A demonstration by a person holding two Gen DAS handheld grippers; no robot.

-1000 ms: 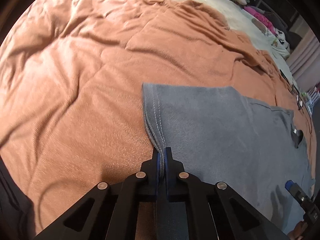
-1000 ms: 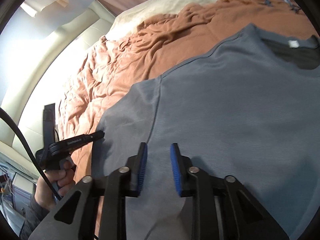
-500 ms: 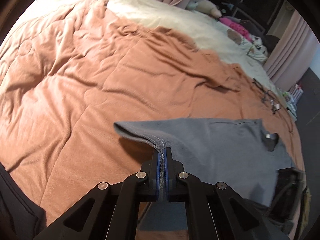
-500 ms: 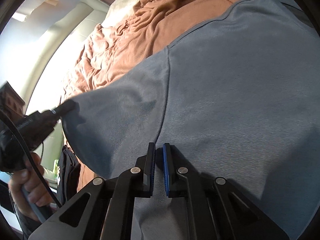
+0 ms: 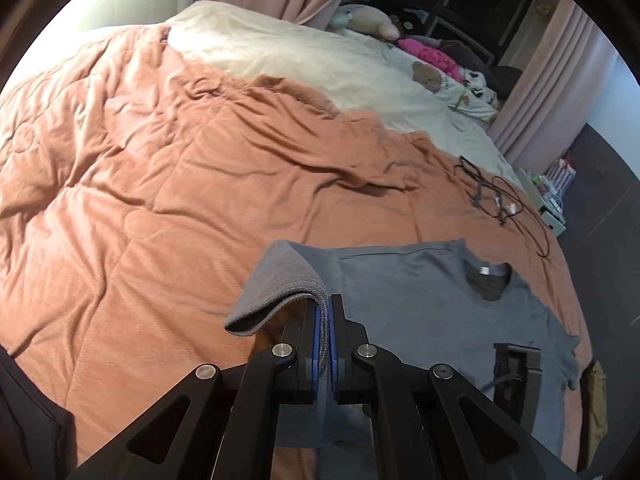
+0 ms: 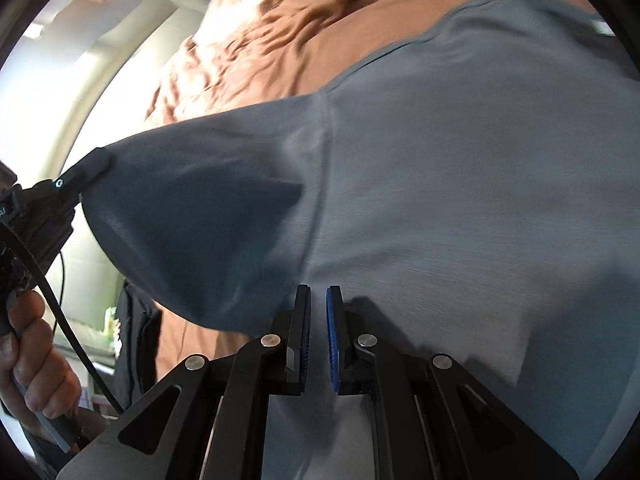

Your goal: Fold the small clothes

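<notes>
Folding of the grey short-sleeved cotton T-shirt [image 5: 424,304] was at the sleeve-in stage, as judged from the lie of the cloth. The shirt was spread on the rumpled orange quilted bedspread [image 5: 160,184], neck opening [image 5: 486,280] toward the far side, most of the body flat.

The left gripper [image 5: 329,312] was clamped tight on the hem of the sleeve [image 5: 276,292], which was lifted clear of the quilt and curled over the jaws. The right gripper [image 6: 318,300] was held low over the shirt body with its blue-padded jaws narrowed to a slim gap. Whether any cloth was pinched between them could not be told; nothing was seen between the pads.

In the right wrist view the sleeve [image 6: 200,220] was stretched taut toward the left gripper [image 6: 92,166], seam [image 6: 324,152] visible.

Advice for the step:
- The sleeve should be carried across toward the shirt's midline and laid flat, with the fold line kept along the shoulder seam.
- Tension should be kept moderate; soft knit was judged likely to drag the body and wrinkle it if pulled hard.
- The body should be pinned near the armpit by the right gripper so the fold hinges cleanly.
- Release should be made only once the hem was resting on the body.

A black cable tangle [image 5: 496,196] lay well apart, beyond the collar, and was judged no obstacle.
</notes>
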